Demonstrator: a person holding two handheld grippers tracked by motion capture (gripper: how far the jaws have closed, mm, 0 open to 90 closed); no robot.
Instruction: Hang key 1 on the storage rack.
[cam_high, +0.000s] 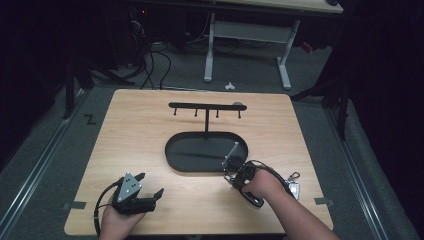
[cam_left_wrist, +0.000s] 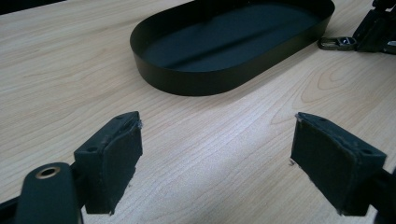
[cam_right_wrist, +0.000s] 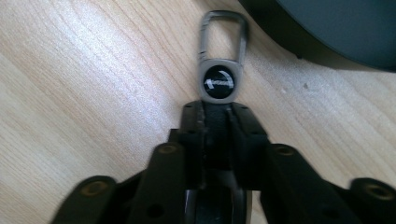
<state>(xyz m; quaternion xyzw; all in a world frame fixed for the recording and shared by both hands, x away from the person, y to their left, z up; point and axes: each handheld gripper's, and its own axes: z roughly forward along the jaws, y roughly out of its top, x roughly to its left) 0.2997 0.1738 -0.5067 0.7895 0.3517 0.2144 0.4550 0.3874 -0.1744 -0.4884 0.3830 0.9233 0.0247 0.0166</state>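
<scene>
A black stand has an oval tray (cam_high: 192, 150) as its base and a post carrying a crossbar (cam_high: 206, 106) with several small hooks. My right gripper (cam_high: 229, 165) sits at the tray's front right edge. In the right gripper view this gripper (cam_right_wrist: 215, 109) is shut on the end of a grey carabiner clip (cam_right_wrist: 223, 60) with a round black arrow emblem, low over the wood. My left gripper (cam_high: 151, 184) rests near the table's front left, and its own view shows it (cam_left_wrist: 215, 163) open and empty. The tray (cam_left_wrist: 205, 81) lies ahead of it, and the clip (cam_left_wrist: 337, 43) is at the top right.
A second keychain with a metal clip (cam_high: 294, 185) lies on the table right of my right hand. The wooden table (cam_high: 140, 130) ends close behind both hands. A white desk frame (cam_high: 247, 35) and cables (cam_high: 150, 60) are on the floor beyond.
</scene>
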